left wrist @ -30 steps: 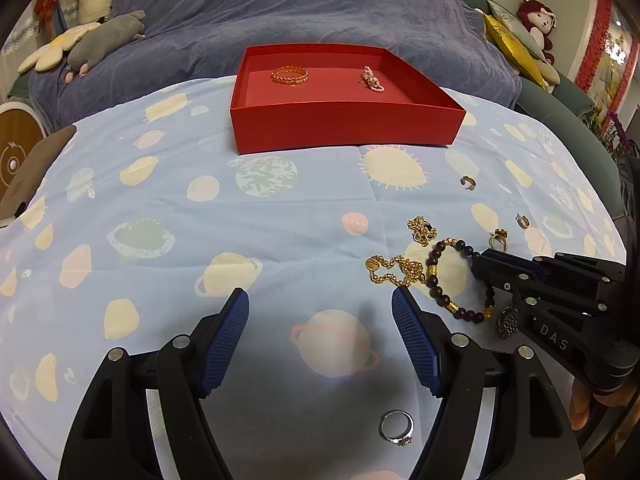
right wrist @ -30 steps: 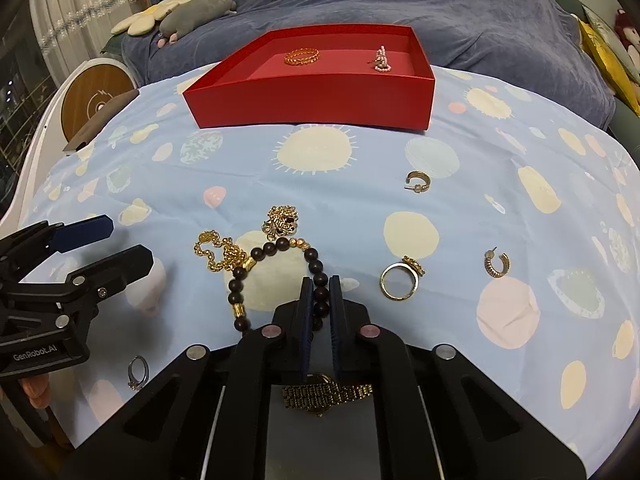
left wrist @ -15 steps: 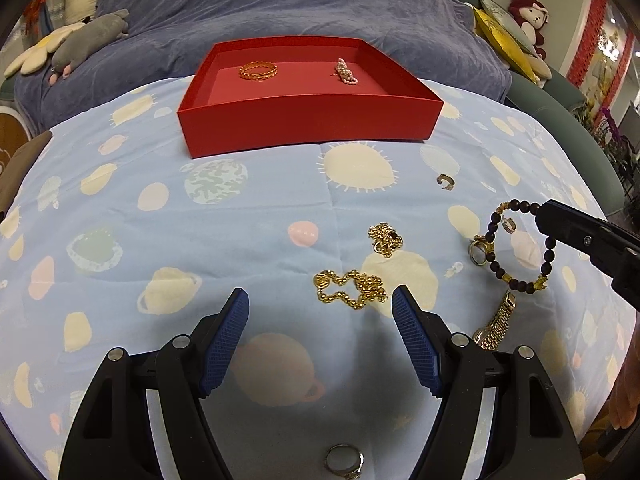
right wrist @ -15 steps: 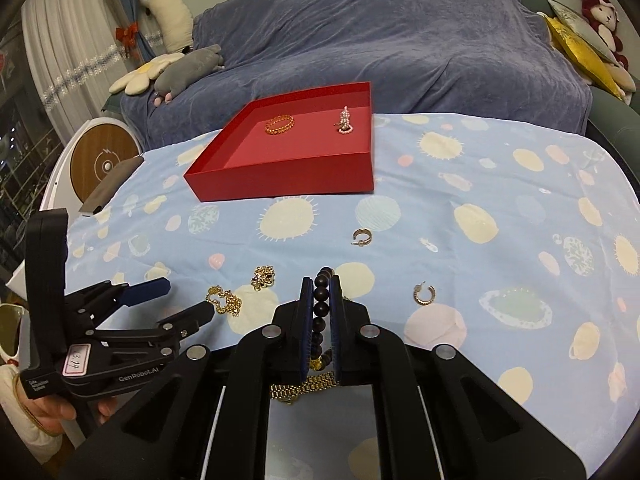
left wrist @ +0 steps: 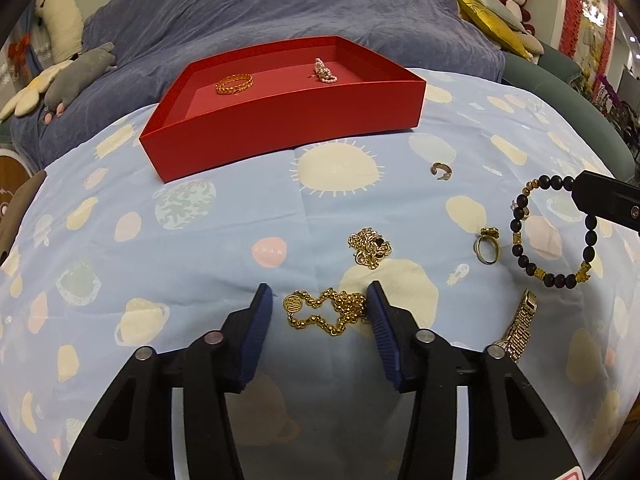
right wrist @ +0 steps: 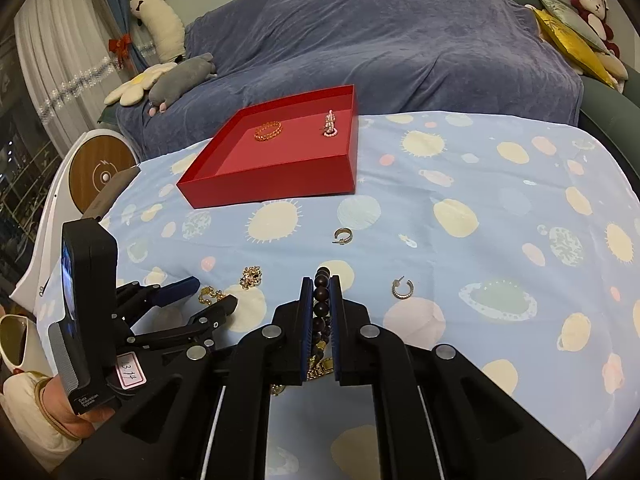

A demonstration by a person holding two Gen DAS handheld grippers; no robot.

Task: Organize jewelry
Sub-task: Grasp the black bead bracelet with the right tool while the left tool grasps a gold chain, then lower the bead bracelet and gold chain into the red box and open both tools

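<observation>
My right gripper (right wrist: pixel 320 292) is shut on a dark bead bracelet (right wrist: pixel 321 312) and holds it above the cloth; in the left wrist view the bracelet (left wrist: pixel 520 240) hangs from that gripper at the right. My left gripper (left wrist: pixel 320 308) is open, its pads either side of a gold chain (left wrist: pixel 328 312) on the cloth. A red tray (left wrist: pixel 280 120) at the back holds a gold bangle (left wrist: pixel 235 83) and a pearl piece (left wrist: pixel 325 71). The tray also shows in the right wrist view (right wrist: pixel 276 188).
On the planet-print cloth lie a gold pendant clump (left wrist: pixel 370 246), a gold ring (left wrist: pixel 487 245), a gold watch band (left wrist: pixel 520 326) and two hoop earrings (right wrist: pixel 343 236) (right wrist: pixel 402 289). A blue-covered sofa (right wrist: pixel 380 40) with soft toys stands behind. A round wooden stool (right wrist: pixel 100 172) is at the left.
My right gripper has lifted the bead bracelet off the cloth and carried it up and right. My left gripper has moved forward and right over the gold chain.
</observation>
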